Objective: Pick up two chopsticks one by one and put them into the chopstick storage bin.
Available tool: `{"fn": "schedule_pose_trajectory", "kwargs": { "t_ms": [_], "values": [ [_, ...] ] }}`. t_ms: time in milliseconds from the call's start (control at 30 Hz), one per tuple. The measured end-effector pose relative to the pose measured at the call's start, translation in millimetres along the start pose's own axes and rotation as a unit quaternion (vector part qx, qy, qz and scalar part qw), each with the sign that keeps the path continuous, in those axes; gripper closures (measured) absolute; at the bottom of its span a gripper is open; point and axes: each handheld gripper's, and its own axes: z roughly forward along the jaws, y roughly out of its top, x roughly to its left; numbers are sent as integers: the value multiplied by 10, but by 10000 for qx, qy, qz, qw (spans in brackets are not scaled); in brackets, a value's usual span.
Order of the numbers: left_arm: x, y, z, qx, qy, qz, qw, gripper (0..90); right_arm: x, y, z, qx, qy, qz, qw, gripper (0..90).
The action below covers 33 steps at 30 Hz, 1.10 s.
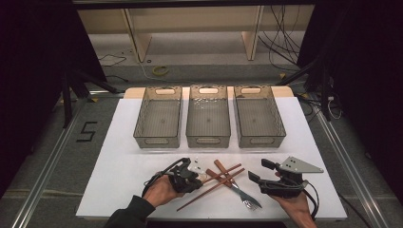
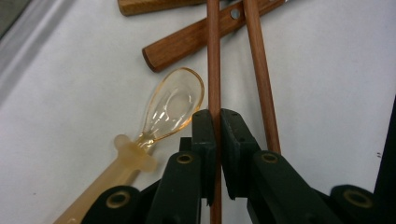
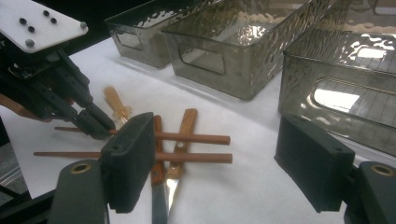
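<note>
1. This is a lab or recording studio, not a home.
2. Black curtains (image 1: 28,71) close in both sides.
3. Loose cables (image 1: 280,42) trail across the floor (image 1: 199,59).
4. Aluminium rails (image 1: 45,166) frame the white-covered counter (image 1: 123,171).
5. A "5" (image 1: 87,131) is taped beside it.

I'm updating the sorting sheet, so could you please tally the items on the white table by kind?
Clear grey plastic bins: 3
Reddish-brown wooden chopsticks: 2, one clamped in the left gripper
Wooden-handled metal utensils: 2, one a fork, the other's end unclear
Translucent amber plastic spoon: 1
Total: 8
</note>
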Motion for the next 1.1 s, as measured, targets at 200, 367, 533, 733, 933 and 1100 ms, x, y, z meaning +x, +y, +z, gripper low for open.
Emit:
{"fn": "schedule_pose_trajectory", "kwargs": {
  "t_ms": [200,367,533,733,933,1100],
  "values": [
    [14,1,-63,-160,35,-7,9999,844,-3,-2,2,15,-7,-7,10000,292],
    [41,17,-156,-328,62,-41,9994,844,-13,-6,-4,-10,-2,20,10000,291],
    [99,21,-249,-563,61,-144,9983,844,-25,-12,-14,-22,-19,38,10000,292],
    [182,22,-354,-755,125,-261,9967,844,-23,-19,-8,-12,-15,35,10000,292],
    [303,37,-499,-936,238,-423,9944,845,-25,-21,-4,-7,-26,46,10000,292],
    [416,50,-607,-1074,353,-544,9921,844,-28,-23,-9,-12,-29,54,10000,292]
  ]
}}
